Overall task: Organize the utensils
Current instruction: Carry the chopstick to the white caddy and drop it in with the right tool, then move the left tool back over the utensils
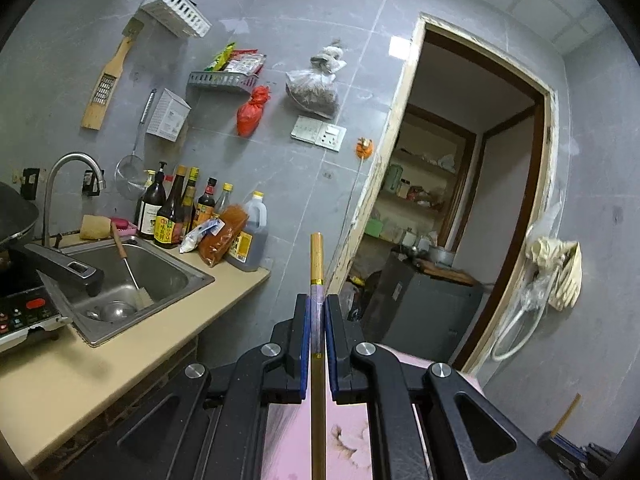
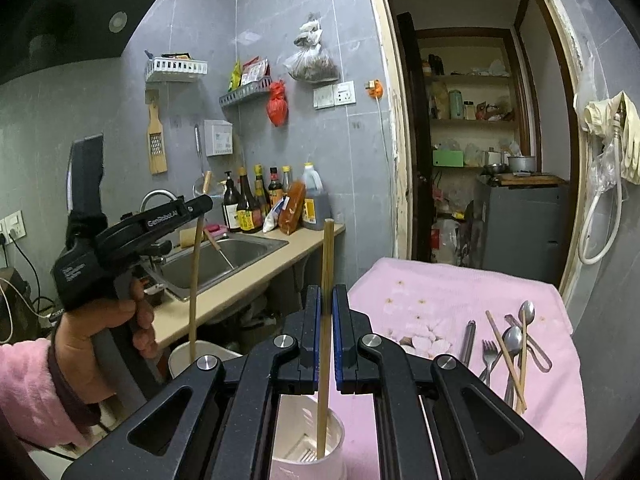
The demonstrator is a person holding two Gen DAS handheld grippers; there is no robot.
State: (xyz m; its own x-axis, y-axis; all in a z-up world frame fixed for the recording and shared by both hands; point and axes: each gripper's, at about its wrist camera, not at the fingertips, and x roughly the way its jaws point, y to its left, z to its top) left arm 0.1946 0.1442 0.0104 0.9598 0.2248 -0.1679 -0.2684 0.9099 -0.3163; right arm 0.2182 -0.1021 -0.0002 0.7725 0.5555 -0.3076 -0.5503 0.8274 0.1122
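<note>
In the left wrist view my left gripper [image 1: 318, 306] is shut on a wooden chopstick [image 1: 317, 256] that stands upright between the blue pads. The right wrist view shows that same left gripper [image 2: 205, 201] in a hand with a pink sleeve; its chopstick [image 2: 195, 280] hangs down to a white container [image 2: 182, 354]. My right gripper [image 2: 327, 300] is shut on a second chopstick [image 2: 328, 248], whose lower end sits inside a white utensil holder [image 2: 334, 446]. Spoons, a fork and two chopsticks [image 2: 508, 344] lie on the pink cloth [image 2: 440, 292] at the right.
A beige counter [image 1: 132, 344] with a steel sink [image 1: 132, 280] runs along the left, with a faucet [image 1: 72, 164] and sauce bottles [image 1: 176, 208] behind it. A doorway [image 2: 472, 140] opens onto pantry shelves. Wall racks and hung bags sit above the counter.
</note>
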